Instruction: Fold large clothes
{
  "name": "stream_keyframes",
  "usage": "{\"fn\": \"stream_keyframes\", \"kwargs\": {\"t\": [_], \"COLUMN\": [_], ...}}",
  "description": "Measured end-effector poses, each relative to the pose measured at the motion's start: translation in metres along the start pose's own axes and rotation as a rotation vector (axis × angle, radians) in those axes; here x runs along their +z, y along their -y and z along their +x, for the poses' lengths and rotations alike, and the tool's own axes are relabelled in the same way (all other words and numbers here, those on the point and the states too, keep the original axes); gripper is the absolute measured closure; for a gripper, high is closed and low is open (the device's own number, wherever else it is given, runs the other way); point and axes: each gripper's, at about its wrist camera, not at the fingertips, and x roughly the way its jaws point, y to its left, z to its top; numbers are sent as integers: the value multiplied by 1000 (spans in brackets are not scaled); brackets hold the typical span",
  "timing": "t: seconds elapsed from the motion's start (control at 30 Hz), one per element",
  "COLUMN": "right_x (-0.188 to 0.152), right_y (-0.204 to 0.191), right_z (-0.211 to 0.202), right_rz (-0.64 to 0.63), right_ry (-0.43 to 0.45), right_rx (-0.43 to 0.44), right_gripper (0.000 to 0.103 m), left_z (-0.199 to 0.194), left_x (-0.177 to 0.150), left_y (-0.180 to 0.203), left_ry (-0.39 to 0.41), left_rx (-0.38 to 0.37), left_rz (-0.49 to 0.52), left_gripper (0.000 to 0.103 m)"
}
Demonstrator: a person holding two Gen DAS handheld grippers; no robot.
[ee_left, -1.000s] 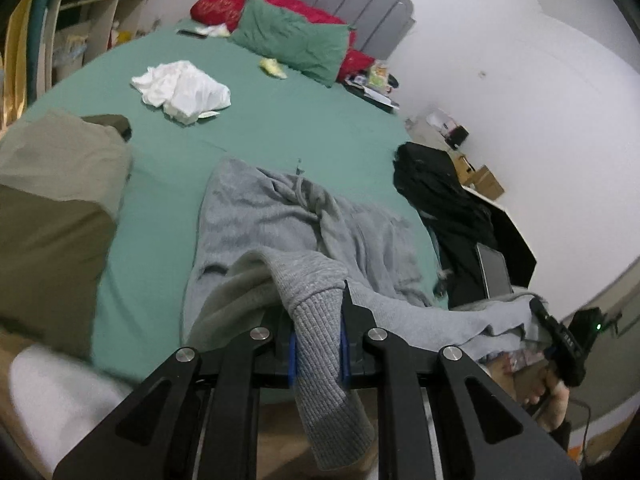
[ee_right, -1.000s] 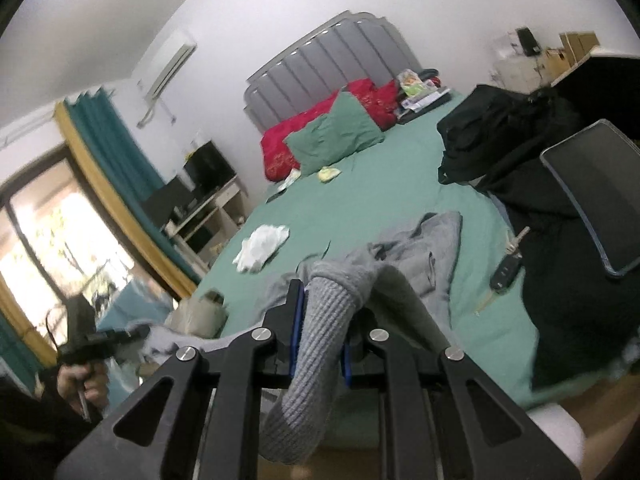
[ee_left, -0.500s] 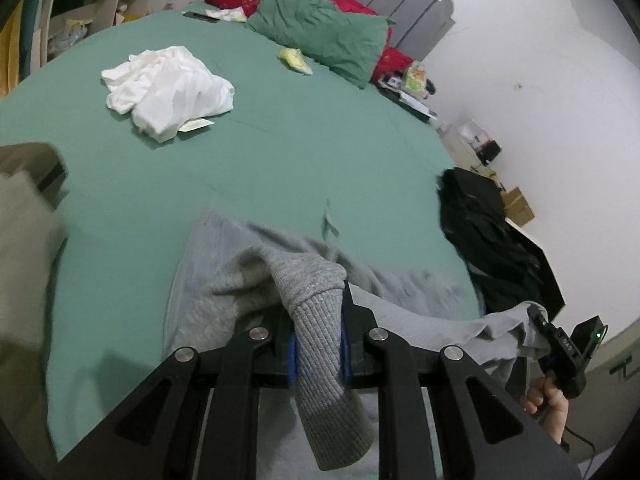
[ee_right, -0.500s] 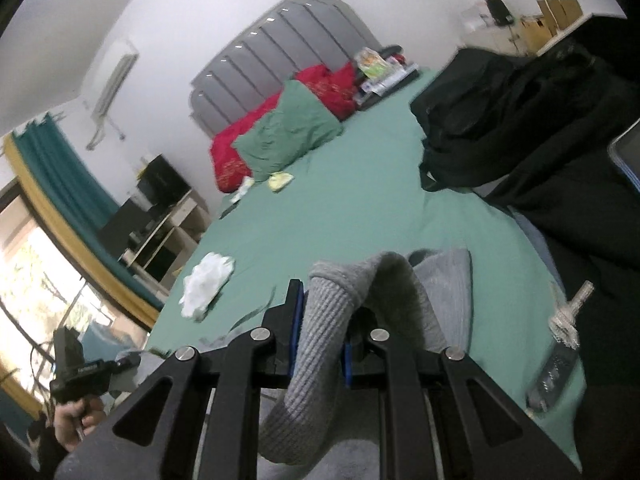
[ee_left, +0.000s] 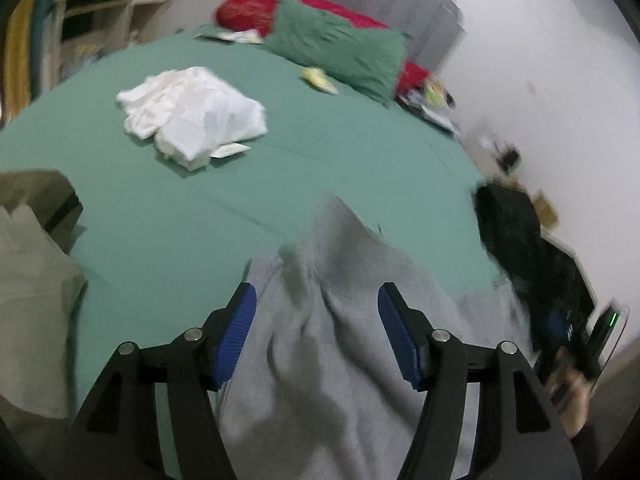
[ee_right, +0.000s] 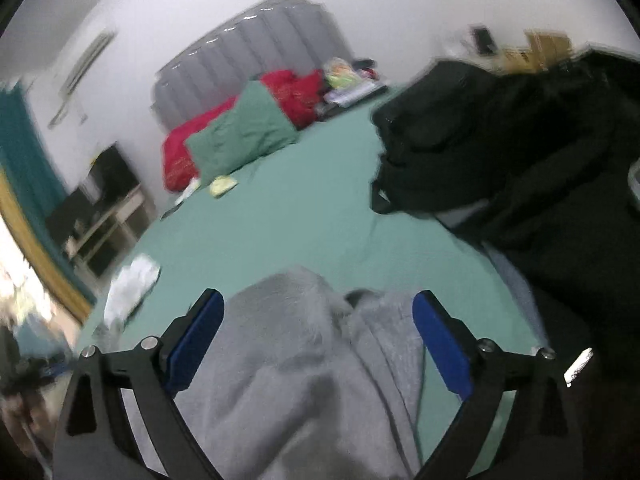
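Left gripper [ee_left: 318, 320]: jaws spread wide, nothing clamped; the grey garment [ee_left: 340, 340] lies loose between and below the blue pads [ee_left: 236, 332] on the green bed sheet [ee_left: 280, 168]. White cloth pile [ee_left: 192, 120] sits further up the sheet (frames blurred). Right gripper [ee_right: 318, 332]: jaws likewise wide apart, holding nothing, grey garment bunched beneath. Black clothing [ee_right: 520, 140] lies to its right.

Both views are pretty smeared. The grey garment [ee_left: 320, 340] runs off the bottom edge, so its near end is cut off. The thing at the far right [ee_left: 600, 328] with a green light is probably the other gripper, too blurry to tell. The clutter by the headboard [ee_right: 348, 76] is unreadable.
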Motion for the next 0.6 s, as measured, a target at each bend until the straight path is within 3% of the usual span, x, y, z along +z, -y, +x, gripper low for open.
{"fn": "stream_keyframes", "kwargs": {"t": [0.13,0.23,0.3,0.37,0.47,0.6], "right_x": [-30,-61,-66,-63,-69,-98], "right_y": [-10,9,22,23,24,32], "right_z": [8,34,25,7,-28,-64], "right_rz": [-123,-90,-22,-44,-69,-3], "right_ry": [-144,-310,-304,-267,-250,-287], "right_rx": [-30,-88,-91,-135,-139,-73], "right_gripper": [7,8,8,7,8,8], "left_z": [25,48,50,38,16,-1], "left_x": [-28,-50,-59,-67,-81,-106], "left_y": [14,1,-16,-27,-30,-37], "left_ry": [-156,-228,-235,-215,-190,-199], "left_rx": [45,197,247,241,218,207], "left_rz": [147,157,96,34,21,19], "left_gripper": [36,36,36,36,36,30]}}
